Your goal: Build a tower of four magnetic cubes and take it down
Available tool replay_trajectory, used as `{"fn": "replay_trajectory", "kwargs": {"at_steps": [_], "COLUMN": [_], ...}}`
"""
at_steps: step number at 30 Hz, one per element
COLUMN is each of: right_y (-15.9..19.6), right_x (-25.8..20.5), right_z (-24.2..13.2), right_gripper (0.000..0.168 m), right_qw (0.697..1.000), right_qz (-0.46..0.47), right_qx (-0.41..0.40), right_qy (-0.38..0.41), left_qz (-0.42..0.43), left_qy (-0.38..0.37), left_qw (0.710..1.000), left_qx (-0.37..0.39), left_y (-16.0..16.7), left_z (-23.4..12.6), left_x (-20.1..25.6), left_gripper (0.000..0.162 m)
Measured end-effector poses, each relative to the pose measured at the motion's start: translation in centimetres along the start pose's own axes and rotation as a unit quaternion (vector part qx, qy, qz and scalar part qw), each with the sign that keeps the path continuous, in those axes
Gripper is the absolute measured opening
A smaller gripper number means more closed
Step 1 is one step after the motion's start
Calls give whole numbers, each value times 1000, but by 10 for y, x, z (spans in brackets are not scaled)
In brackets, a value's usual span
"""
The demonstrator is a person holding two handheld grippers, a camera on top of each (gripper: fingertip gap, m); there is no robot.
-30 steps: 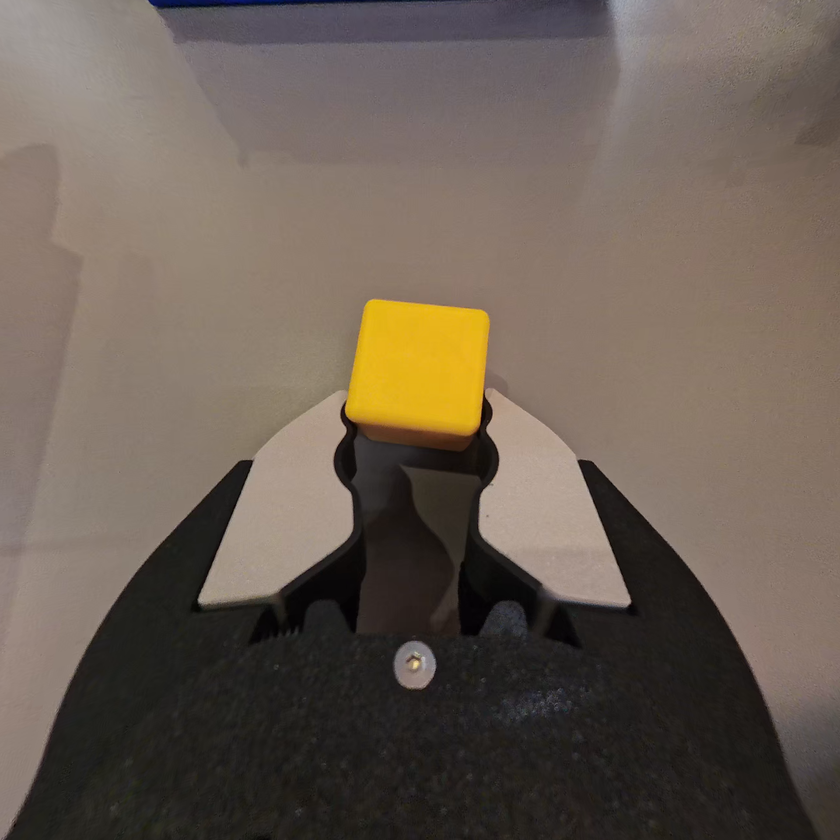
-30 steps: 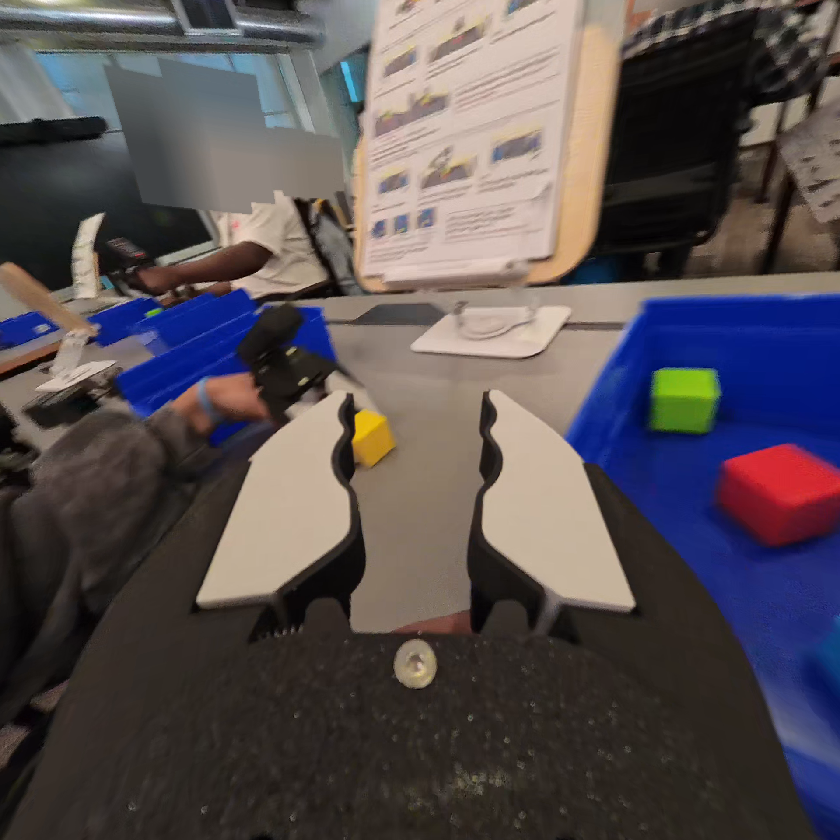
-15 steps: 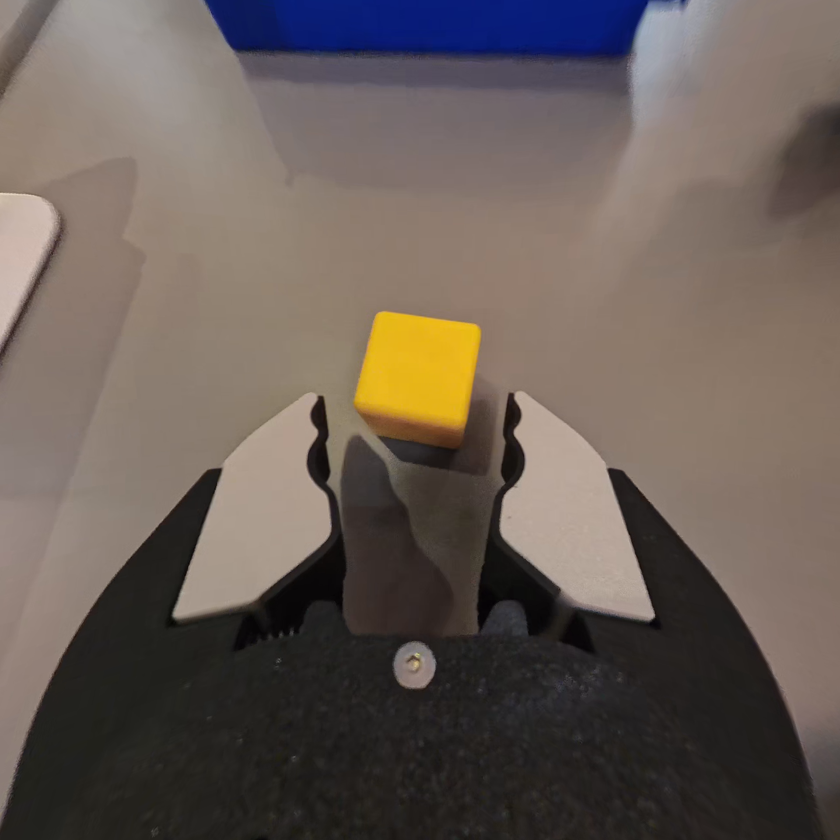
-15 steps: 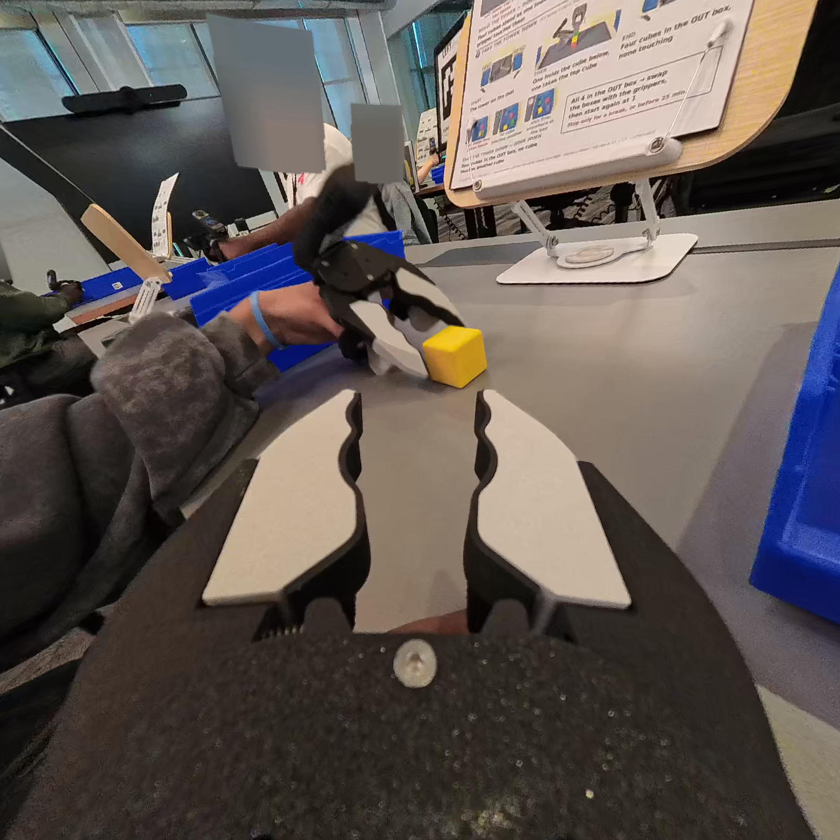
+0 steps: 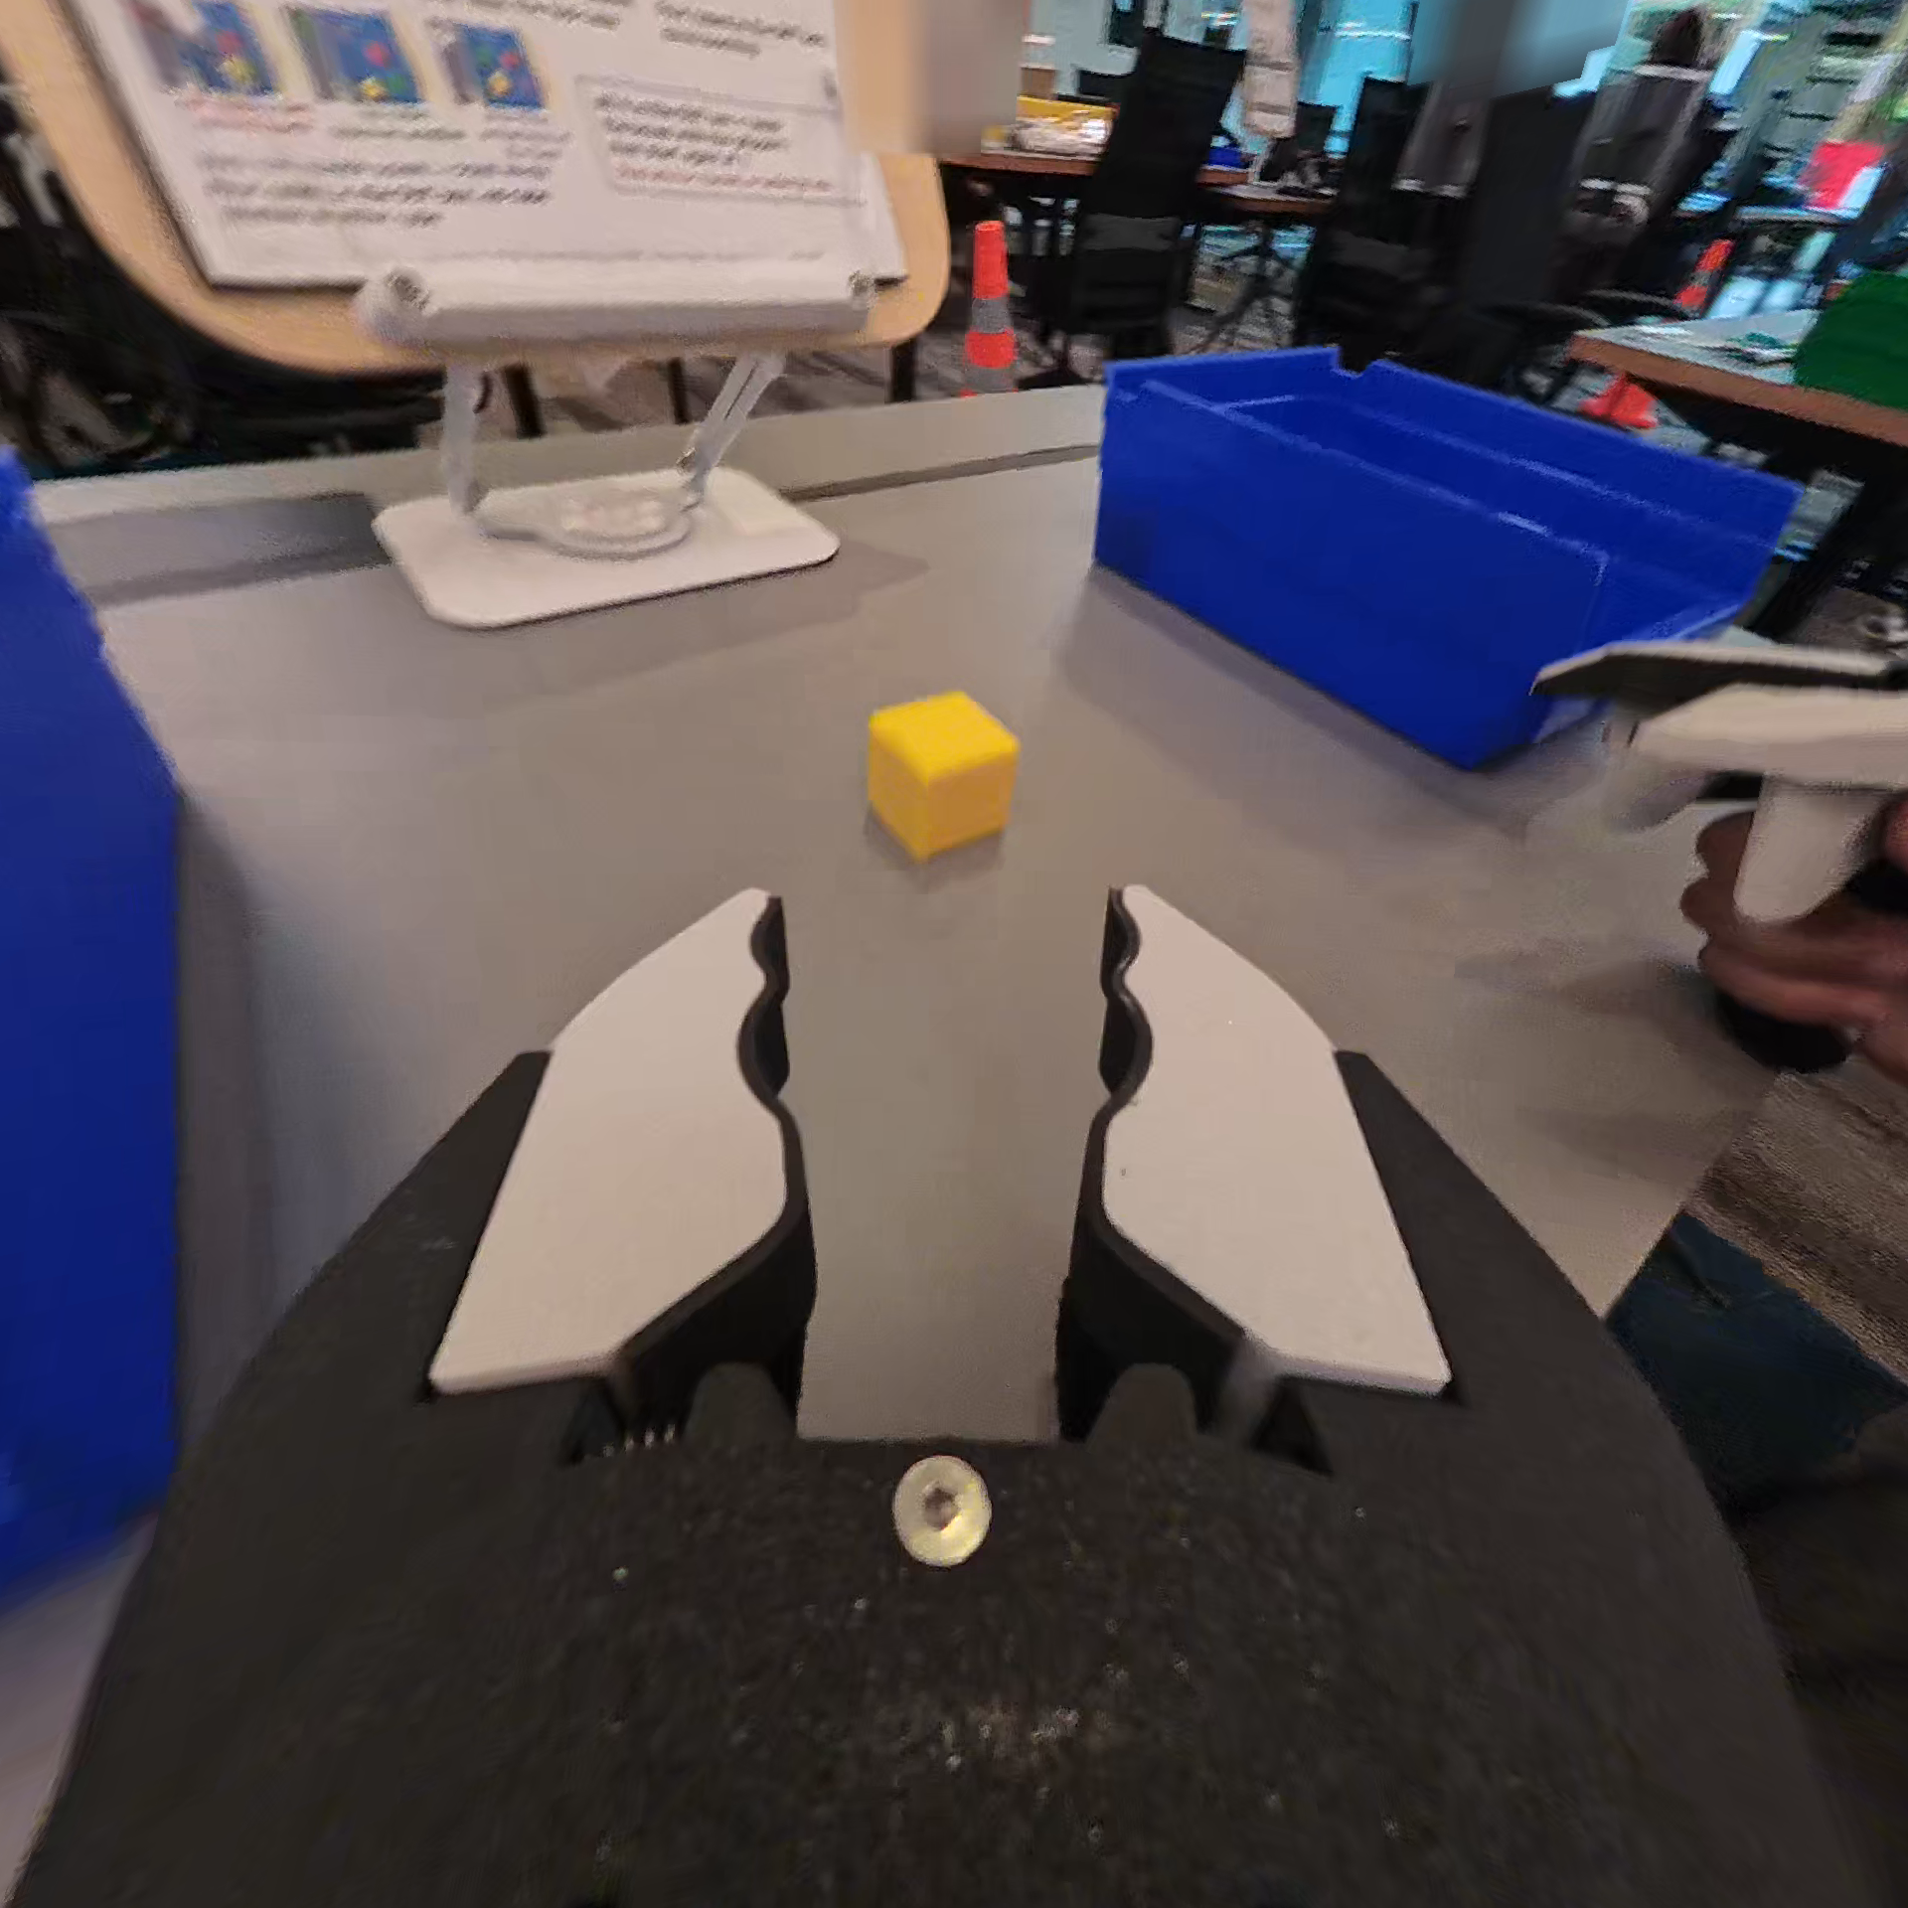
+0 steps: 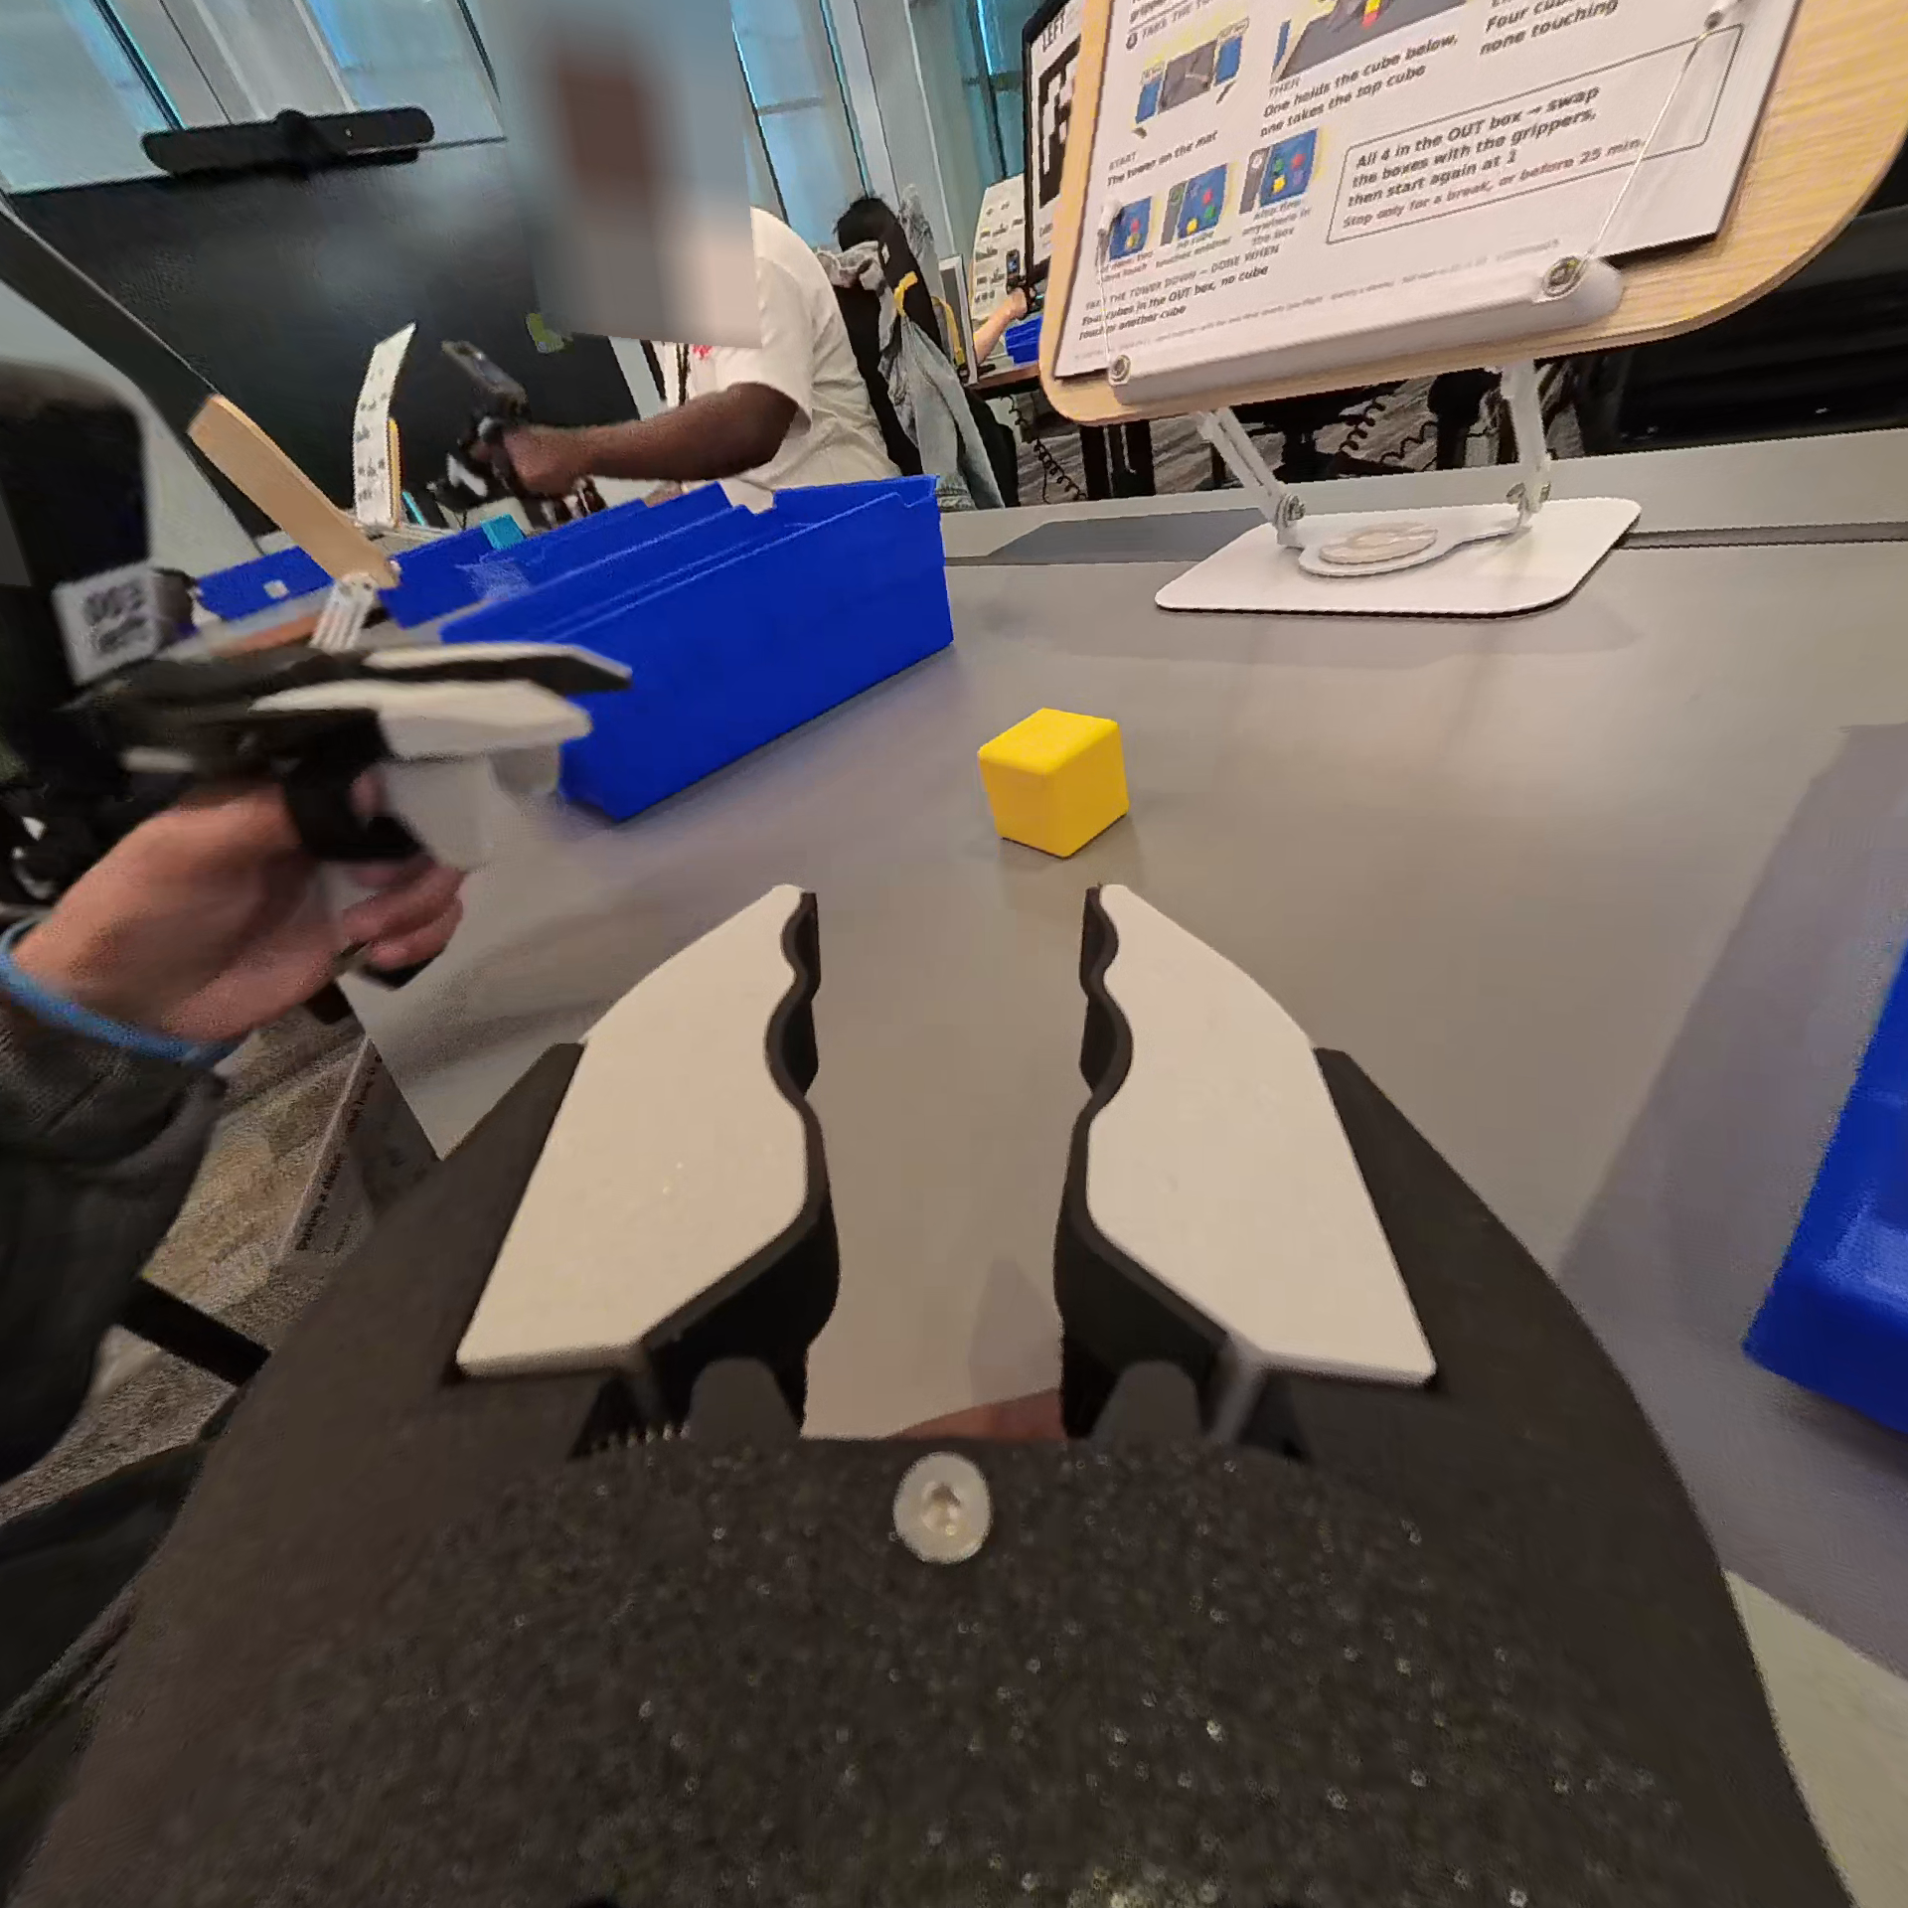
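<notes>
Yellow cube (image 5: pixel 942 772) alone on table (image 5: pixel 516 785) (both tongs empty)

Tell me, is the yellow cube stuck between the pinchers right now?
No, the yellow cube sits alone on the grey table, ahead of the open left gripper and touching neither finger.

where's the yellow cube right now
The yellow cube sits alone on the grey table, ahead of both open grippers in each wrist view, between the two blue bins, free of either gripper.
</notes>
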State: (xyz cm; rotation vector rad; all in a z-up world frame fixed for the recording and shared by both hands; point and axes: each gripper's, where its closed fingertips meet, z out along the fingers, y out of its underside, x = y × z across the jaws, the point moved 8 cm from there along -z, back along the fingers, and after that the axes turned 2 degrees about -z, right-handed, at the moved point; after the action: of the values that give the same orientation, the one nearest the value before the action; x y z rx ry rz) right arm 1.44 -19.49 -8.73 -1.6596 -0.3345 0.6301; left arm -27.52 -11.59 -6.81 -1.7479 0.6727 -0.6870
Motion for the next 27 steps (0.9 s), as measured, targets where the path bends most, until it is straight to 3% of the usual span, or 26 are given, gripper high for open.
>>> {"fn": "replay_trajectory", "kwargs": {"at_steps": [4, 8, 11, 15, 18, 22, 25, 27], "right_y": [1, 1, -10, -56, -69, -56, -36, -23], "right_x": [-4, -8, -11, -13, 3, 15, 19, 24], "right_z": [2, 11, 41, 101, 156, 216, 235, 242], "right_gripper": [48, 51, 59, 55, 62, 62, 63, 62], "right_qw": [1000, 998, 981, 916, 852, 786, 725, 700], "right_qz": [-23, -45, -138, -295, -332, -348, -386, -391], "right_qx": [-8, -34, -138, -270, -398, -495, -555, -582], "right_qy": [13, 23, 12, -29, -76, -128, -133, -135], "left_qz": [-24, -39, -3, -18, -3, 29, 35, 35], "left_qy": [-34, -15, -28, 5, 17, 17, 22, 26], "left_qw": [998, 997, 998, 999, 999, 999, 999, 999], "left_qx": [38, 61, 48, 49, 43, 29, 25, 22], "left_y": [32, 25, 32, 32, 33, 36, 39, 40], "left_z": [-44, -63, -60, -57, -53, -51, -54, -57], "left_x": [6, 7, 0, 5, 10, 15, 18, 18], "left_gripper": [58, 58, 59, 59, 58, 59, 59, 59]}}
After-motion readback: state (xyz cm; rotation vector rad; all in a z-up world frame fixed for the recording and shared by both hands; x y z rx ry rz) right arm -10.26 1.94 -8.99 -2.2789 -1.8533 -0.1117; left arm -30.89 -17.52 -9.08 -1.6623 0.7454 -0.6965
